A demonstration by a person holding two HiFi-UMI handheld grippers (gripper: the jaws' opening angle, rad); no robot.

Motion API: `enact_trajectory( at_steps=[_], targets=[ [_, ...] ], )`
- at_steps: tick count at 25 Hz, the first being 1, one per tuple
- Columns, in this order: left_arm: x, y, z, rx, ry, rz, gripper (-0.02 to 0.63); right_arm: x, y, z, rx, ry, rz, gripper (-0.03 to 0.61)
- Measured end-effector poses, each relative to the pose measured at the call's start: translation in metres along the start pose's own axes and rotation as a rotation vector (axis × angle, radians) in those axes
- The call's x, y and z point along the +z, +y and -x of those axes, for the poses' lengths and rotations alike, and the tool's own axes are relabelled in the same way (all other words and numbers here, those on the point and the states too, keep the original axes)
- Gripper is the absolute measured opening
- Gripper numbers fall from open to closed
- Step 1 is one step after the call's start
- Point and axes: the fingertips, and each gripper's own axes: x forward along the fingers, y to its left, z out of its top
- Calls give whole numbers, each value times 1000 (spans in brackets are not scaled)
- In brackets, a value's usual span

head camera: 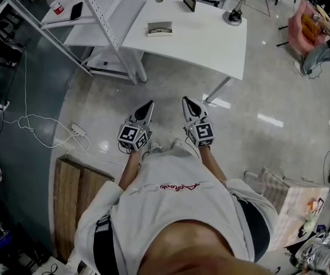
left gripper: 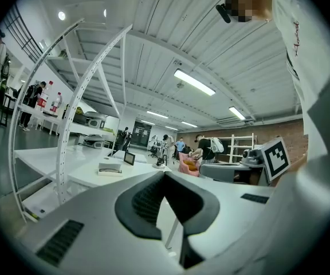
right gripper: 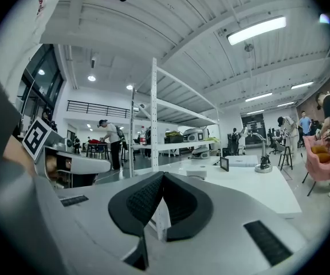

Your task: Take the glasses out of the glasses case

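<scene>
The glasses case (head camera: pixel 160 28), a pale flat box, lies shut on the white table (head camera: pixel 211 39) far ahead of me. It also shows small in the left gripper view, case (left gripper: pixel 110 168), and in the right gripper view, case (right gripper: pixel 197 171). I stand on the floor well short of the table. My left gripper (head camera: pixel 149 104) and right gripper (head camera: pixel 186 101) are held side by side in front of my body and point toward the table. Both are shut with nothing between the jaws, as seen at the left gripper (left gripper: pixel 165 174) and the right gripper (right gripper: pixel 162 175). The glasses themselves are hidden.
On the table stand a small dark screen (head camera: pixel 189 2) and a round-based stand (head camera: pixel 232 17). A white shelving rack (head camera: pixel 96 16) is left of it. A power strip with cable (head camera: pixel 78 130) and a wooden board (head camera: pixel 70 193) lie on the floor at left; people work in the background.
</scene>
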Motion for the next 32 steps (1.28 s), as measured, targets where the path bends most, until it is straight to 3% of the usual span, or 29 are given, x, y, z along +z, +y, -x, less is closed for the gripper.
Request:
enact_trajectory(
  at_steps=[17, 32],
  targets=[
    [-16, -39, -29, 23, 23, 3, 0, -14, -33, 15, 66, 10, -22, 18],
    [-6, 14, -74, 44, 8, 16, 0, -14, -59, -48, 72, 16, -11, 18]
  ],
)
